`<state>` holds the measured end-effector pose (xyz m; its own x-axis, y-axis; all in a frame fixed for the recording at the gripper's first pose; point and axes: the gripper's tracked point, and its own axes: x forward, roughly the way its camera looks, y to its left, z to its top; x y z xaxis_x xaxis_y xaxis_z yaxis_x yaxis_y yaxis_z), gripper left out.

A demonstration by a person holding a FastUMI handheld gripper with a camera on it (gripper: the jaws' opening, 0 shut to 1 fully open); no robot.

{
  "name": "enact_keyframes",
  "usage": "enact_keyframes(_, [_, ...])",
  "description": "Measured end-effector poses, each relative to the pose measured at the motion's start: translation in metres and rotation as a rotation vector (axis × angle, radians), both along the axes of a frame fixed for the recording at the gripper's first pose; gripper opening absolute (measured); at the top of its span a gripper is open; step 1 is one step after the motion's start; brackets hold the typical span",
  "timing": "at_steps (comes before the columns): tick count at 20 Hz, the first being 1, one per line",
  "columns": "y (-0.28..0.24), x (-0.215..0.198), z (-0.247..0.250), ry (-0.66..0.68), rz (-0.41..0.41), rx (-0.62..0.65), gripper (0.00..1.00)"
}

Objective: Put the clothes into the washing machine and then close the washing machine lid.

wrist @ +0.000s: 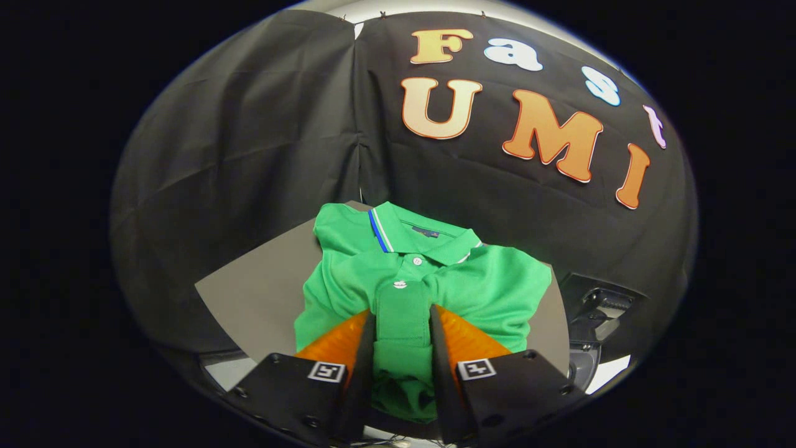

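Observation:
A green polo shirt (435, 280) lies folded on a grey board (255, 292), collar away from me and buttons facing up. My gripper (402, 314) has come in over the shirt's near edge. Its two fingers are drawn close together, and the button placket and a bunch of green fabric are pinched between them. The left fingertip (367, 330) and the right fingertip (438, 326) both press against the cloth. The shirt's lower hem is crumpled between the fingers close to me.
The grey board ends in an edge on the left and on the right. Beyond its right edge sits a dark boxy object (600, 308) with a grey part. A pale surface (230, 373) shows under the board's near corners. Black cloth walls stand behind.

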<state>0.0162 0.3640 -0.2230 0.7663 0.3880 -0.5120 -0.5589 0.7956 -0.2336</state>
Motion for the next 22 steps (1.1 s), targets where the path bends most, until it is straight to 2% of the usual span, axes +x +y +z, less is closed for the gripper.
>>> enact_keyframes(1, [-0.001, -0.001, 0.002, 0.010, 0.008, 0.003, 0.39])
enact_keyframes(2, [0.000, -0.001, 0.004, 0.014, 0.017, 0.016, 0.39])
enact_keyframes(3, [-0.002, -0.002, 0.007, 0.024, 0.024, 0.024, 0.28])
enact_keyframes(6, [-0.005, 0.002, 0.020, 0.046, 0.017, 0.100, 0.18])
enact_keyframes(14, [-0.038, 0.008, 0.118, -0.071, -0.007, 0.249, 0.17])
enact_keyframes(22, [-0.151, 0.027, 0.154, -0.141, -0.155, 0.289, 0.17])
